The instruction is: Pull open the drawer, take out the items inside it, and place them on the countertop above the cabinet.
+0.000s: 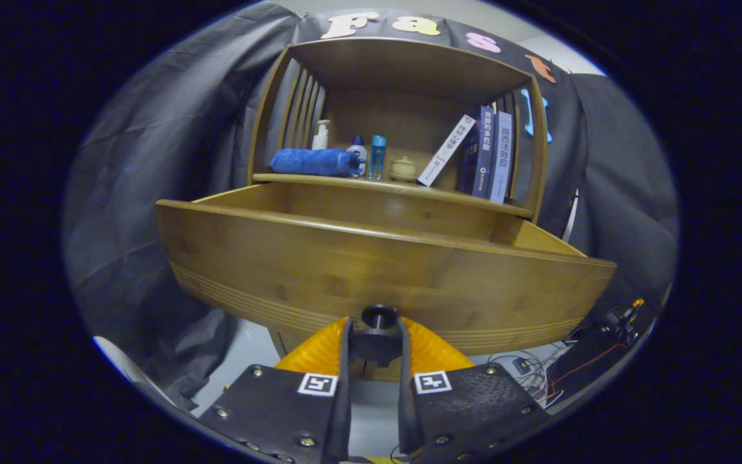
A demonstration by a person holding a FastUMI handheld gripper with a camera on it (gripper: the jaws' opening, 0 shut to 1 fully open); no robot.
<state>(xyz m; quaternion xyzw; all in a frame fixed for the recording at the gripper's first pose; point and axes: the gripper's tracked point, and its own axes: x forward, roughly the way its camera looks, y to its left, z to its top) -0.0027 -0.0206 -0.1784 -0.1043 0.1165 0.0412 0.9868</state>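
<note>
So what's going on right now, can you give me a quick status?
Gripper shut on the drawer knob. Drawer pulled out; contents hidden behind its front. Nothing in the way.

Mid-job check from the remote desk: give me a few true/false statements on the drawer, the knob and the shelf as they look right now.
1. The drawer is pulled out from the cabinet. True.
2. The gripper has its fingers closed on the drawer's knob. True.
3. The blue towel lies inside the drawer. False: it lies on the shelf above.
4. All the books stand upright. False: the white one leans against the others.
5. The bottles stand between the towel and the books. True.
</note>
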